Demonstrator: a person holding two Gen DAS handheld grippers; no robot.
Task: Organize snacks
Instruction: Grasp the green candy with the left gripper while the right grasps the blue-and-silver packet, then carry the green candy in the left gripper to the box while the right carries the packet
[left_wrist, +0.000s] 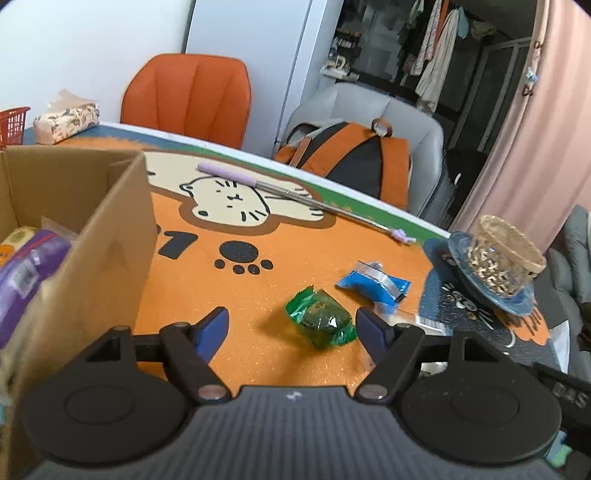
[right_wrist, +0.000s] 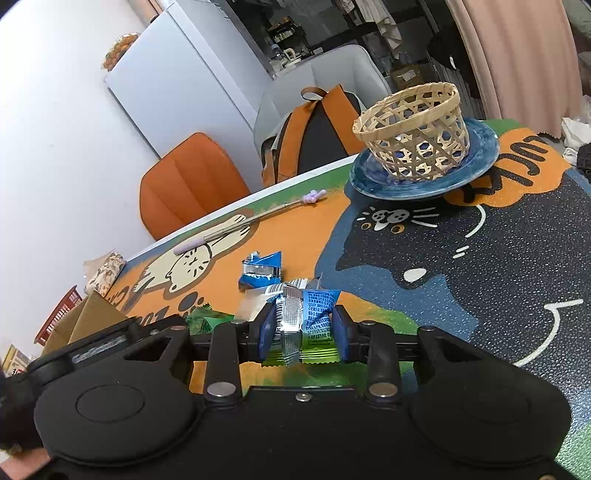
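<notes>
A woven basket (right_wrist: 412, 134) sits on a blue plate (right_wrist: 476, 162); orange chair (left_wrist: 188, 98) behind.

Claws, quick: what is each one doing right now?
Left claw: open, holding nothing; a green snack lies just ahead.
Right claw: closed on snack packets.

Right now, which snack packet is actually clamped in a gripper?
The blue-and-green packet, pinched by the right gripper. The green wrapped snack and the blue packet lie loose on the mat.

L gripper (left_wrist: 291, 325) jaws spread wide, tilted down; R gripper (right_wrist: 304, 328) clamped tight, tilted down.
</notes>
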